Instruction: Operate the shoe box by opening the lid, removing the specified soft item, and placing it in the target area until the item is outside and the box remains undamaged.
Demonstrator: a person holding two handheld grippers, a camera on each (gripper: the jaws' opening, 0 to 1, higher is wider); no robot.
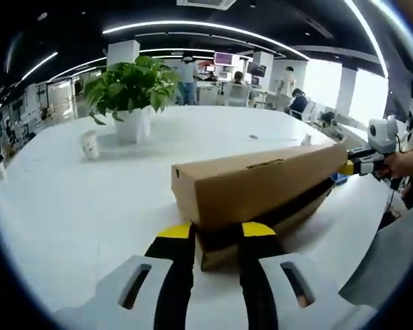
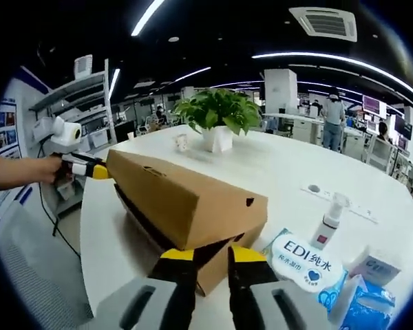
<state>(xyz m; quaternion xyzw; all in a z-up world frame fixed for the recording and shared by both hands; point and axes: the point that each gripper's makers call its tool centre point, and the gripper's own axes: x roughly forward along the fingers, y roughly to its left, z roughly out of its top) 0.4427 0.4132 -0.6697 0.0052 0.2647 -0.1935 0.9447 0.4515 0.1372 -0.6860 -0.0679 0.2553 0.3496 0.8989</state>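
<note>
A brown cardboard shoe box lies lengthwise between my two grippers on the white table (image 1: 69, 206). Its lid (image 1: 261, 182) (image 2: 186, 199) is raised a little, leaving a dark gap above the base (image 1: 296, 216) (image 2: 251, 237). My left gripper (image 1: 217, 230) (image 2: 89, 170) meets one end of the lid, its yellow tips at the lid's lower edge and narrowly apart. At the opposite end my right gripper (image 2: 212, 254) (image 1: 358, 166) stands the same way. The box's inside is hidden.
A potted plant (image 1: 131, 89) (image 2: 217, 113) and a paper cup (image 1: 89, 144) (image 2: 181, 142) stand farther back on the table. A wet-wipes pack (image 2: 306, 265), a spray bottle (image 2: 330, 220) and tissue packs (image 2: 378, 268) lie beside the right gripper. The table edge (image 2: 89, 227) runs close along the box.
</note>
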